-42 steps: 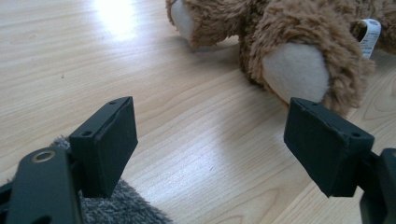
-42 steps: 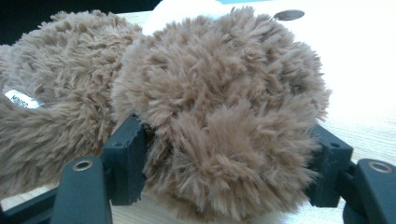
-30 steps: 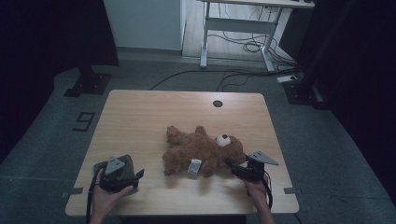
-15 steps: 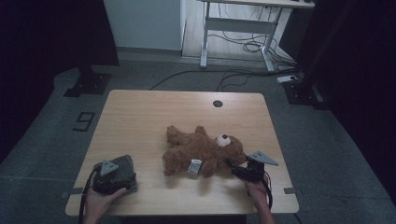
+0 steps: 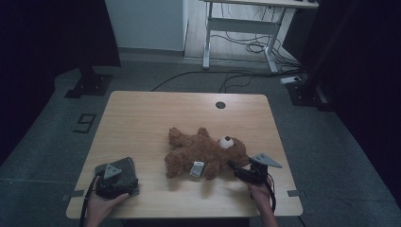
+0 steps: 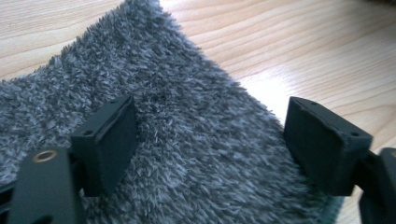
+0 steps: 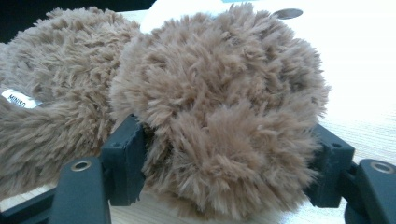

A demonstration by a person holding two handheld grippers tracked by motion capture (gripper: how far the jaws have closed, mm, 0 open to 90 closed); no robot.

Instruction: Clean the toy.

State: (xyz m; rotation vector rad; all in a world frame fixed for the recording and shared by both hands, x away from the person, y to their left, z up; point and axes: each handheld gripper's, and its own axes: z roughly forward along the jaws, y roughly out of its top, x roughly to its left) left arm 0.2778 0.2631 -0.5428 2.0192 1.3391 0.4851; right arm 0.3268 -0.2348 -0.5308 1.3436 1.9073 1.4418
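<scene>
Right gripper has its jaws about two-thirds open, clamped on the teddy bear by its head, which fills the gap; the body's long axis runs away to the jaws' left. Left gripper hovers wide open over a grey fuzzy cloth, possibly touching it, nothing pinched.

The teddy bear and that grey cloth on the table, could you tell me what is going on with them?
A person works two handheld grippers at a wooden table. The right gripper is clamped around the head of a brown teddy bear lying on the tabletop. The left gripper sits over a fuzzy grey cloth at the near left corner, jaws open and straddling it.
</scene>
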